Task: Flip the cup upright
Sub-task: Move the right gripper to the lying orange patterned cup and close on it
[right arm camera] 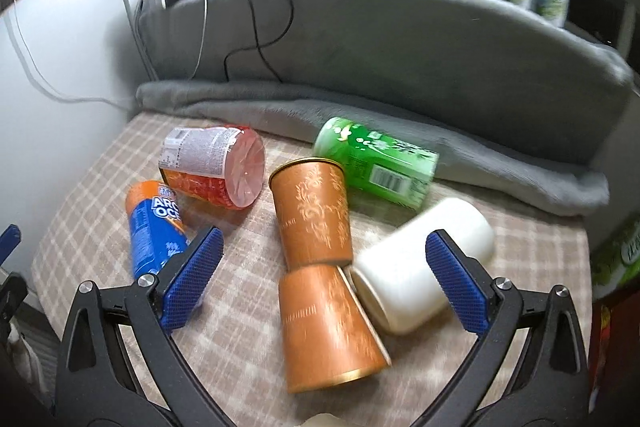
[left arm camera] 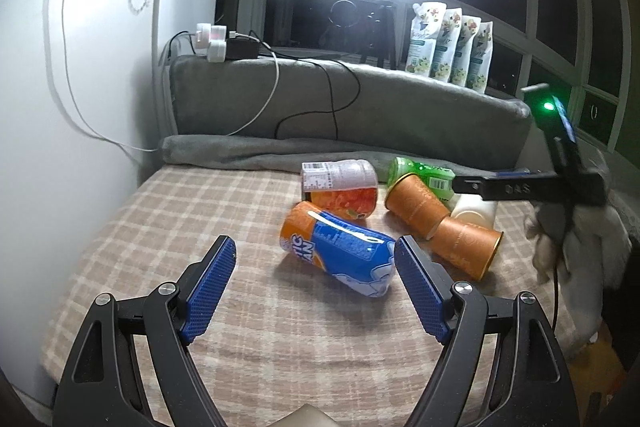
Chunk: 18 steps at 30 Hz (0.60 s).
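Nearest us, our right gripper [right arm camera: 320,259] and left gripper [left arm camera: 315,253] both hang spread wide, holding nothing. Between the right fingers lie 2 orange cups [right arm camera: 326,323] end to end, a white cup [right arm camera: 404,279] touching them. Farther back, a green cup [right arm camera: 376,163] rests against the grey blanket [right arm camera: 400,119].

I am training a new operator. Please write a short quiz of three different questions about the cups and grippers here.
1. True or false: the white cup stands upright.
2. How many orange cups with gold pattern lie on the checked cloth?
3. Which is nearest the left gripper? A) green cup B) blue-and-orange cup C) white cup

Key: 1 false, it lies on its side. 2 two. 3 B.
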Each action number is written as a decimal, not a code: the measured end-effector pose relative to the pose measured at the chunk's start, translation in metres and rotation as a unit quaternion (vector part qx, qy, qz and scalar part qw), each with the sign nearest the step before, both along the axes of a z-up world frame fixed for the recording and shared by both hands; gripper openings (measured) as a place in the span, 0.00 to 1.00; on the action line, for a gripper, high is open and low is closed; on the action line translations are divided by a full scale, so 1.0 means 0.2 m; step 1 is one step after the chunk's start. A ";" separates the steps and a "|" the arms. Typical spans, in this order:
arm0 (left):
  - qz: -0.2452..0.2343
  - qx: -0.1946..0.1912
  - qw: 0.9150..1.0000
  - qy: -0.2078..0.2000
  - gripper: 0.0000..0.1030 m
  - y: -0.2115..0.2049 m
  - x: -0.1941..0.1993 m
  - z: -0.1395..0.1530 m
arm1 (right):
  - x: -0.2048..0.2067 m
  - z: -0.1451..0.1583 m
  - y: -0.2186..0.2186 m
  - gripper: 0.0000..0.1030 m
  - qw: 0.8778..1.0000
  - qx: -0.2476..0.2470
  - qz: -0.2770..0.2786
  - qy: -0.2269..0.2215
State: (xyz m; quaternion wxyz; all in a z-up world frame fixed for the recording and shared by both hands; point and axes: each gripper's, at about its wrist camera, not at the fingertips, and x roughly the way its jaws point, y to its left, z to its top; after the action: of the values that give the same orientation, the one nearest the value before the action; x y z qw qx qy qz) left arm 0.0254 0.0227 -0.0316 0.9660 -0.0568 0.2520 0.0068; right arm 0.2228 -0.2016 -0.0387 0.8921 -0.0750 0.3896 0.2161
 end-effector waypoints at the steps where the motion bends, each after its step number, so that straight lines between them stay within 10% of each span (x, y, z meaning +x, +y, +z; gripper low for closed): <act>1: 0.001 -0.002 1.000 0.002 0.79 0.01 0.00 0.00 | 0.04 -0.02 0.03 0.98 1.000 -0.007 0.007 0.012; 18: 0.016 -0.015 1.000 0.020 0.79 0.09 0.03 -0.04 | 0.36 -0.30 0.33 0.74 0.986 -0.112 0.047 0.111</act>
State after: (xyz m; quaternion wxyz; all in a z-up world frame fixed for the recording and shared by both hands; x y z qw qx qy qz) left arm 0.0313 0.0403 -0.0403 0.9595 -0.0751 0.2709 0.0194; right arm 0.2955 -0.1350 -0.0977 0.8183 -0.1681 0.5036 0.2201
